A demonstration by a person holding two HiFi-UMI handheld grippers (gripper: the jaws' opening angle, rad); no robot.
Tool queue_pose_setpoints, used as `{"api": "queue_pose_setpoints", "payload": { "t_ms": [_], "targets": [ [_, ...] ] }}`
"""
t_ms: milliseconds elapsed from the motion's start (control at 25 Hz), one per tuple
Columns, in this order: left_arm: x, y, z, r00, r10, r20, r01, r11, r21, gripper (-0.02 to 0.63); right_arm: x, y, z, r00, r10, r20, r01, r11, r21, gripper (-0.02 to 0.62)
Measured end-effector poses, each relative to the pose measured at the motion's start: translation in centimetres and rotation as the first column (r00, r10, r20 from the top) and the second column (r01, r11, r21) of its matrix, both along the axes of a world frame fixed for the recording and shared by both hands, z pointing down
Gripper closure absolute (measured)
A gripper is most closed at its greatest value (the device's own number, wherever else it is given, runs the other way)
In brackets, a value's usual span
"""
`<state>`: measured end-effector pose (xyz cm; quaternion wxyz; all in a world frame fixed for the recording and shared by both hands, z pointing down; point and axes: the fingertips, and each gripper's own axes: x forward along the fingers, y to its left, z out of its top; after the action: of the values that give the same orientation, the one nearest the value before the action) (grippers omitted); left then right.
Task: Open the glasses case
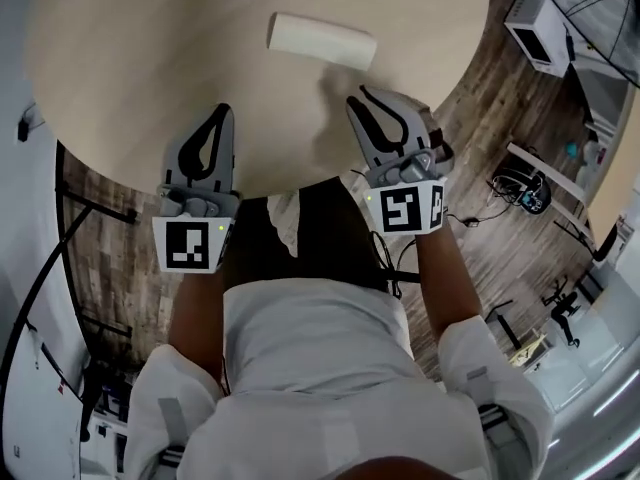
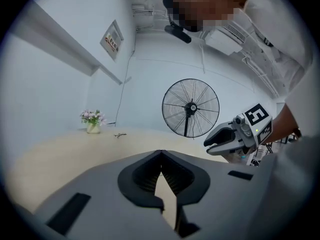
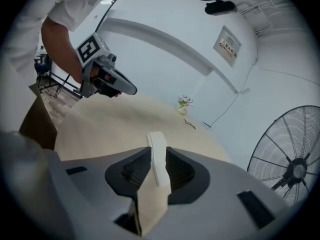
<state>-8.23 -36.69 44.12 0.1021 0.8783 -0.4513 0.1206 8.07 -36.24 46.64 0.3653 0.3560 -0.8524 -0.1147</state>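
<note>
A cream glasses case (image 1: 320,40) lies closed on the round beige table (image 1: 150,58), towards its far side. My right gripper (image 1: 365,94) hovers just short of the case and points at it, without touching it. In the right gripper view the case (image 3: 158,160) shows through a narrow gap between the jaws of the right gripper (image 3: 156,149). My left gripper (image 1: 222,114) is over the table's near edge, well left of the case, with its tips together. In the left gripper view the left gripper (image 2: 161,153) holds nothing, and the case is not visible.
A small vase of flowers (image 2: 92,120) and a pair of glasses (image 2: 119,134) sit at the table's far side. A standing fan (image 2: 190,107) is beyond the table. The person's torso is close against the near table edge (image 1: 300,183). Equipment stands on the wooden floor (image 1: 520,183) to the right.
</note>
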Motion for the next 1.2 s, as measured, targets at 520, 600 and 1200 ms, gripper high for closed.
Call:
{"api": "queue_pose_setpoints", "payload": {
  "t_ms": [520, 600, 1200],
  "targets": [
    [1.8, -1.7, 1.4, 0.998, -0.056, 0.015, 0.054, 0.994, 0.093, 0.592, 2.5, -1.9, 6.4, 0.987, -0.036, -0.156, 0.051, 0.994, 0.097, 0.500],
    [2.0, -1.8, 1.6, 0.998, -0.059, 0.038, 0.054, 0.992, 0.117, 0.592, 2.9, -2.2, 6.5, 0.986, -0.029, -0.165, 0.048, 0.993, 0.108, 0.500],
    [4.3, -1.6, 2.0, 0.999, -0.045, 0.009, 0.043, 0.989, 0.141, 0.592, 4.8, -3.1, 8.5, 0.971, 0.010, -0.239, 0.008, 0.997, 0.074, 0.508]
  ]
}}
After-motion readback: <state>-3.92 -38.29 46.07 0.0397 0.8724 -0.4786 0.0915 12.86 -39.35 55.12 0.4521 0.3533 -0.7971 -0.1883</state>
